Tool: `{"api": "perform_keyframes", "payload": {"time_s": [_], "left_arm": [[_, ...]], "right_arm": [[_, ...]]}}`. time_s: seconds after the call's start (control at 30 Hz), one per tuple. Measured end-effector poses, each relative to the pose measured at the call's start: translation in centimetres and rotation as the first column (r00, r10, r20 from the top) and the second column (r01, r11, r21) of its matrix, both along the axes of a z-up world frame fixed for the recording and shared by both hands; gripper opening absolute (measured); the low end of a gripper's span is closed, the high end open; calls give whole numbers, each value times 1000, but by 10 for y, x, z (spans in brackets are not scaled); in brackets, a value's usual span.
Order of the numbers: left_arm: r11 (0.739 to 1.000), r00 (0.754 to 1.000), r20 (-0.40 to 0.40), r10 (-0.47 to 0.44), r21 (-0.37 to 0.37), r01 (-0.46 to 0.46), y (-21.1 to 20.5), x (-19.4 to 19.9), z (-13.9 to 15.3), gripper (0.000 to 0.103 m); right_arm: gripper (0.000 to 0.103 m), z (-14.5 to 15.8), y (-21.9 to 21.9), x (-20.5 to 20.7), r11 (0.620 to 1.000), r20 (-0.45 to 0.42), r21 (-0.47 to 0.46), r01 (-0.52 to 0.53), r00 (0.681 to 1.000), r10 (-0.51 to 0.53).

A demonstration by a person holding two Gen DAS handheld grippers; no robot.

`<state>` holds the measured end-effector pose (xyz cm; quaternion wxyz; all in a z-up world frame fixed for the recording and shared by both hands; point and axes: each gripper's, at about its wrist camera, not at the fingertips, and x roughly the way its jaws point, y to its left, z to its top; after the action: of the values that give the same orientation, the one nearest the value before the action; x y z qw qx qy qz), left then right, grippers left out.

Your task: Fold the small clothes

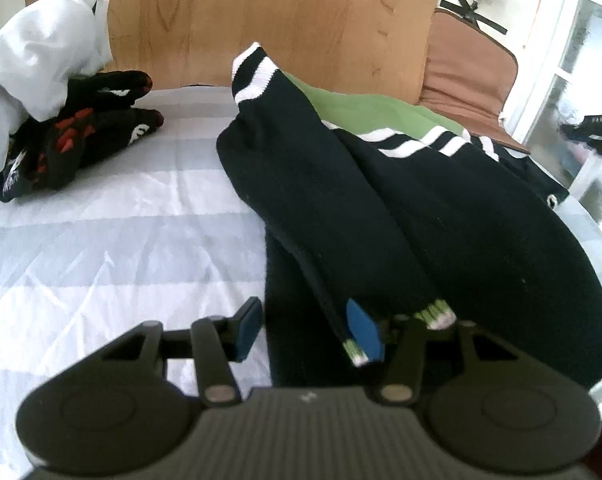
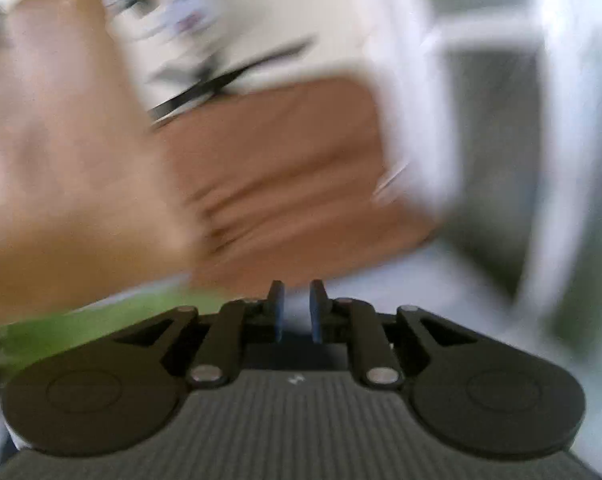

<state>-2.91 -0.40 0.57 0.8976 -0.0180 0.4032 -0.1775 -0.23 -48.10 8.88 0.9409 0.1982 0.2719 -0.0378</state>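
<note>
Striped grey-and-white bedding [image 1: 101, 216] fills the lower left of the left wrist view, with a wooden headboard [image 1: 229, 16] behind it and a brown chair [image 1: 465, 68] at the upper right. Black socks [image 1: 381, 208] with white cuff bands lie across the centre and right of the bed, over a green cloth [image 1: 361, 108]; their toe ends, tipped green and white, reach down to the left tool [image 1: 305, 330]. That tool is spread — one blue pad stands clear over the sheet on the left, the other sits against the toe of a sock, and neither pad looks pressed on fabric. A white garment [image 1: 41, 40] and black-and-red gloves [image 1: 89, 128] are piled at the upper left, well apart from the socks.

The right wrist view is heavily blurred; the right tool [image 2: 297, 308] has its pads close with a narrow gap and nothing visible between them, over a smear of green at the lower left.

The step seems to be taking the toe ends for a fold toward the cuffs. To do it well, I would gather both toe tips squarely between the pads before closing, pinch only the socks — not the sheet — and carry them up in a low arc so the legs stay stacked and the cuffs line up.
</note>
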Motion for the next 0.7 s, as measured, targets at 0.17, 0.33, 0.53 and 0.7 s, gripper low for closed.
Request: {"api": "perform_keyframes", "payload": {"time_s": [0.17,0.33,0.53,0.7], "left_arm": [[1000,1000,-8,-13,5,13,-5,-4,2,44],[999,1000,-2,6,-40,-6,-1,-16,2,17],[998,999,-13,32,-56,-33,9,-27,2,8],[998,999,-30,23,-63,-25,10,-26,3,22]], "right_arm": [[41,-45,70,4,965,-85,145,-218,969,232],[15,-81,107,25,966,-96,129,-223,967,235],[3,-48,97,23,938,12,-346,-4,1000,9],[13,-32,38,-11,997,-3,-74,17,1000,-17]]}}
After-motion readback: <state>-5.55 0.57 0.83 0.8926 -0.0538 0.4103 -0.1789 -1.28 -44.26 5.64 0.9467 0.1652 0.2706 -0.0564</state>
